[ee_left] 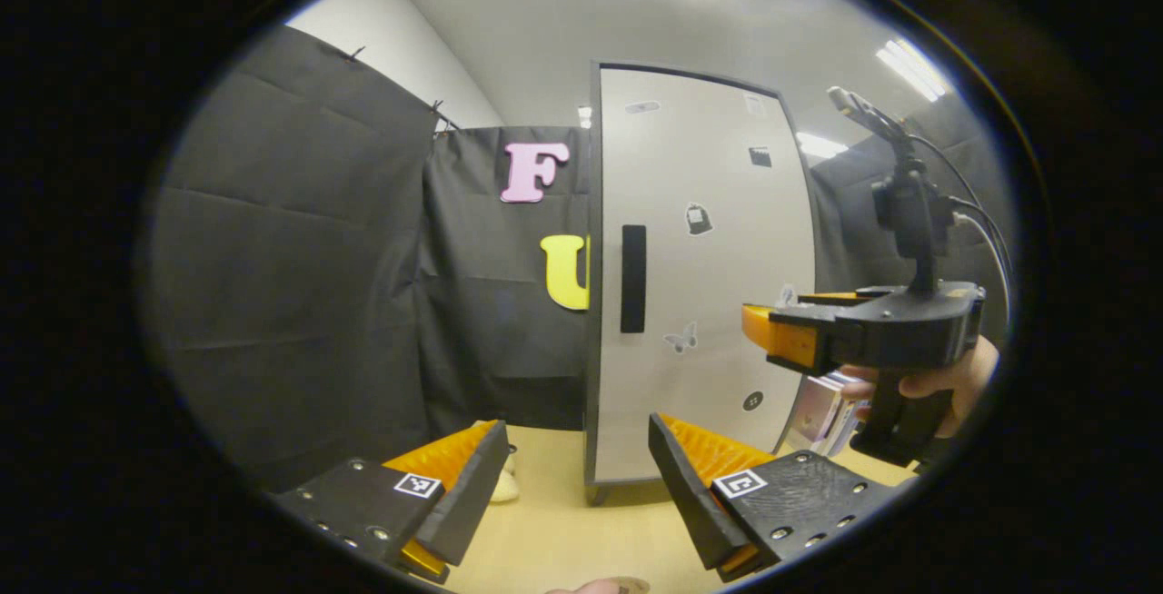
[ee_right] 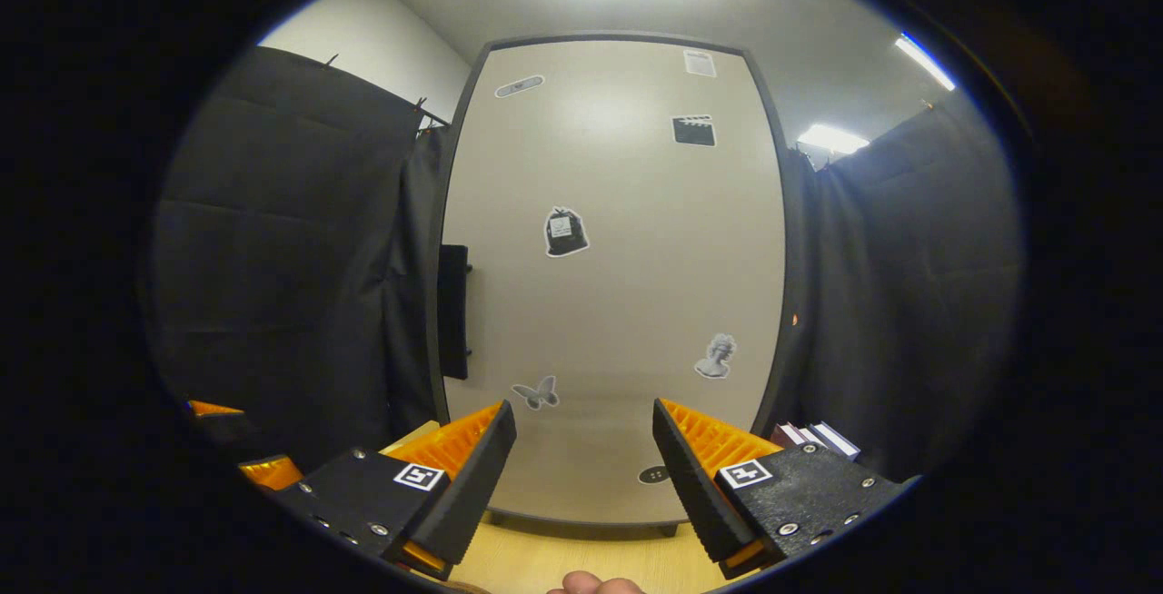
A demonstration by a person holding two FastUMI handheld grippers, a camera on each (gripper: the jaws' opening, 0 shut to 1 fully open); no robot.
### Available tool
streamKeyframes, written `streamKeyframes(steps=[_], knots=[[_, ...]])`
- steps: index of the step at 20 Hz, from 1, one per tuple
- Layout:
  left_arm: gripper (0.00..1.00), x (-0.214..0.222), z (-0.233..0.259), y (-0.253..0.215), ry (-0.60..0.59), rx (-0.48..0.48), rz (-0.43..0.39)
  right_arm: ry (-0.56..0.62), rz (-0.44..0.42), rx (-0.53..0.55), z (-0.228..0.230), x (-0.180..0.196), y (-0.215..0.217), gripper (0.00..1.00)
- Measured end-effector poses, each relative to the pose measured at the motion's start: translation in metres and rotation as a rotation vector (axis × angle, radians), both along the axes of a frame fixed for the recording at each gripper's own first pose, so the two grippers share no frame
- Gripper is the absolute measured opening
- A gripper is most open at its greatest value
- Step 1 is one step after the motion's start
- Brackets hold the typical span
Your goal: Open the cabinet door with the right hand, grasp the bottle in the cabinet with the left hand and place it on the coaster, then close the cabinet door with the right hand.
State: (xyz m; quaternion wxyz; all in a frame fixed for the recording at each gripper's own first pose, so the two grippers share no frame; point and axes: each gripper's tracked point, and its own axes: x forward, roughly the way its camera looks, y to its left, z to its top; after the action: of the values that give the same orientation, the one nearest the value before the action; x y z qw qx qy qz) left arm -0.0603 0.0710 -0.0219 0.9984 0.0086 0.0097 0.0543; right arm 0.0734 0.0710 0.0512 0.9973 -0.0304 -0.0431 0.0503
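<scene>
**Door closed, both grippers held clear of it**

The cabinet (ee_left: 700,276) stands upright on the tabletop (ee_left: 563,521), its pale door (ee_right: 618,285) closed. A dark vertical handle (ee_left: 633,278) sits near the door's left edge in the left gripper view; in the right gripper view the same handle (ee_right: 453,311) shows edge-on at the door's left side. Several small stickers (ee_right: 565,232) dot the door face. The bottle cannot be seen; with the door closed, nothing inside the cabinet shows.

The left gripper (ee_left: 577,485) hangs low over the tabletop, facing the cabinet's left front corner. Its jaws stand wide apart with nothing between them. Just behind its left finger a pale rounded object (ee_left: 502,485) lies on the tabletop; what it is cannot be told.

The right gripper (ee_right: 581,476) faces the door squarely from close by, jaws wide apart and empty, not touching the door or handle. In the left gripper view this right gripper (ee_left: 772,331) shows from the side at the right, held by a hand (ee_left: 927,381) around its grip, its fingers pointing toward the door's lower right part. A camera mount with cables (ee_left: 913,203) rises from its top.

A few books (ee_right: 813,437) stand at the cabinet's right foot.
</scene>
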Motion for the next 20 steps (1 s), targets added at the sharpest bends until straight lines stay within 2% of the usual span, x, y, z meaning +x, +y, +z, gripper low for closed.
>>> streamKeyframes(steps=[6, 7, 9, 10, 12, 14, 15, 17, 20], knots=[[0.92, -0.036, -0.017, 0.051, 0.03, -0.026, 0.123, -0.03, 0.091, 0.006, 0.022, 0.039, 0.072, 0.94], [0.89, -0.042, -0.02, 0.061, 0.039, -0.027, 0.147, -0.029, 0.099, 0.002, 0.024, 0.046, 0.082, 0.94], [0.96, -0.054, -0.025, 0.08, 0.053, -0.026, 0.196, -0.036, 0.108, -0.011, 0.027, 0.062, 0.101, 0.94], [0.93, -0.062, -0.026, 0.086, 0.053, -0.028, 0.218, -0.035, 0.114, -0.025, 0.028, 0.07, 0.109, 0.93], [0.94, -0.072, -0.028, 0.101, 0.05, -0.038, 0.255, -0.009, 0.138, -0.047, 0.022, 0.084, 0.124, 0.89], [0.96, -0.079, -0.033, 0.11, 0.057, -0.054, 0.284, 0.016, 0.118, -0.075, 0.014, 0.099, 0.127, 0.77], [0.93, -0.081, -0.037, 0.114, 0.068, -0.06, 0.298, 0.03, 0.095, -0.083, 0.01, 0.104, 0.122, 0.62], [0.9, -0.077, -0.042, 0.12, 0.079, -0.073, 0.315, 0.041, 0.107, -0.042, 0.009, 0.106, 0.123, 0.38], [0.96, -0.078, -0.044, 0.119, 0.076, -0.082, 0.317, 0.032, 0.134, -0.038, 0.011, 0.104, 0.123, 0.32]])
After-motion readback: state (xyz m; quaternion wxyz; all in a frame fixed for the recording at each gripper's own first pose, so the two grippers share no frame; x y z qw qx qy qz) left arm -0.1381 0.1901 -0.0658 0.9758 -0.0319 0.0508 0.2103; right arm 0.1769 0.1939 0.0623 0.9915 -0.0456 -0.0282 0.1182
